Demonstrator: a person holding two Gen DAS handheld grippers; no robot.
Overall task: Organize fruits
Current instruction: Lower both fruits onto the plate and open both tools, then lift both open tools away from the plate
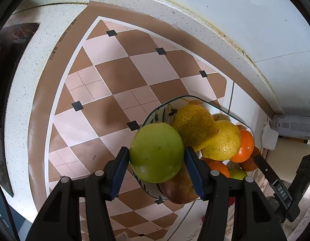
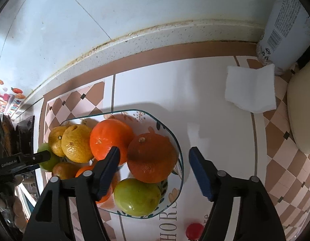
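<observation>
A patterned glass bowl (image 2: 181, 160) holds several fruits: two yellow citrus (image 2: 76, 143), a bright orange (image 2: 109, 136), a darker orange (image 2: 151, 157) and a green fruit (image 2: 137, 196). My right gripper (image 2: 153, 152) hangs open above the bowl. The darker orange lies between its fingers, and the blue pads stand clear of it. My left gripper (image 1: 157, 150) is shut on a green apple (image 1: 157, 152) above the bowl's (image 1: 195, 97) left rim. Beyond it lie a yellow pear (image 1: 193, 126), a lemon (image 1: 223, 140) and an orange (image 1: 244, 146). A reddish-brown pear (image 1: 179, 190) is partly hidden under the apple.
The bowl stands on a brown-and-pink checkered mat (image 1: 114, 76) on a speckled counter against a tiled wall. A folded white napkin (image 2: 250, 88) and a white can (image 2: 285, 30) sit at the back right. A cream object (image 2: 301, 110) and a small red thing (image 2: 194, 231) are close by.
</observation>
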